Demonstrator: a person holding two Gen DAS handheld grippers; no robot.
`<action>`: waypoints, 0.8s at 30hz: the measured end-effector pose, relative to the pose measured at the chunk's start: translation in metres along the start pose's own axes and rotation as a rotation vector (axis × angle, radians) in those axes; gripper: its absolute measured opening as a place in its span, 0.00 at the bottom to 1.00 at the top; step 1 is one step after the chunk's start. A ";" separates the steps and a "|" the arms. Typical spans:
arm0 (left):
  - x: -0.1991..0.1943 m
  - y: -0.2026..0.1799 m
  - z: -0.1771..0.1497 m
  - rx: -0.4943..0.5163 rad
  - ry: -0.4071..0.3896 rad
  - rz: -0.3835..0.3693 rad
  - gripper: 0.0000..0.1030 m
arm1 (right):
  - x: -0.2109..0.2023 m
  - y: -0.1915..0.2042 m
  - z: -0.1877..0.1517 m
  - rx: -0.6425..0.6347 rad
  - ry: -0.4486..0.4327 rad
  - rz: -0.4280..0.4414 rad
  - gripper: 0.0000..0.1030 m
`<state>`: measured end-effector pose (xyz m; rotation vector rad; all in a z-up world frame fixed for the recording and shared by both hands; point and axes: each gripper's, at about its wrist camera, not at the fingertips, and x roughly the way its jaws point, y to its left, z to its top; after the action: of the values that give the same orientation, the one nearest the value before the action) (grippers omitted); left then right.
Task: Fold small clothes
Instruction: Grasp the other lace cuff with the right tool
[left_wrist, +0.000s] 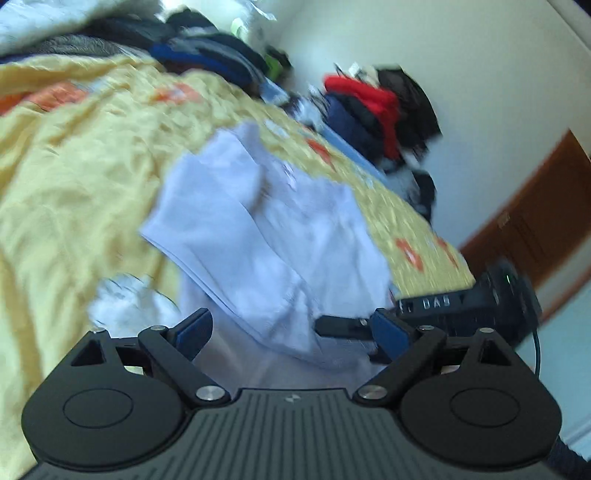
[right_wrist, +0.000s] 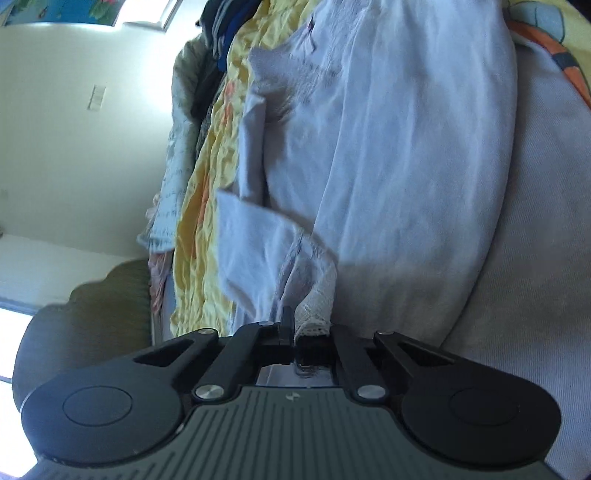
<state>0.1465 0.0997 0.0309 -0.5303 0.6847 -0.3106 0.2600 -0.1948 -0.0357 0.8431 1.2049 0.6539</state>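
A small white garment (left_wrist: 258, 229) lies partly folded on a yellow bedspread (left_wrist: 74, 166). My left gripper (left_wrist: 291, 328) is open just above its near edge, fingers (left_wrist: 194, 326) spread to either side of the cloth. My right gripper (right_wrist: 295, 332) is shut on the lace-trimmed edge of the white garment (right_wrist: 388, 166), which fills most of the right wrist view. The right gripper's body (left_wrist: 461, 306) shows at the right in the left wrist view, beside the garment.
Piles of dark, blue and red clothes (left_wrist: 369, 107) lie along the far edge of the bed by the pale wall. A wooden door (left_wrist: 535, 218) stands at right. The bedspread (right_wrist: 207, 184) hangs at left in the right wrist view.
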 end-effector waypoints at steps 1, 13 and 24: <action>-0.002 -0.003 0.001 0.031 -0.015 0.020 0.91 | -0.002 0.002 0.002 -0.005 -0.020 0.016 0.07; 0.015 -0.060 -0.007 0.508 -0.162 0.116 0.91 | -0.122 0.064 0.019 -0.114 -0.270 0.441 0.07; 0.056 -0.035 0.041 0.246 -0.085 -0.113 0.91 | -0.143 -0.093 -0.040 0.277 -0.357 0.206 0.07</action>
<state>0.2116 0.0615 0.0484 -0.3452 0.5265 -0.4691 0.1856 -0.3537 -0.0438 1.2716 0.9011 0.4786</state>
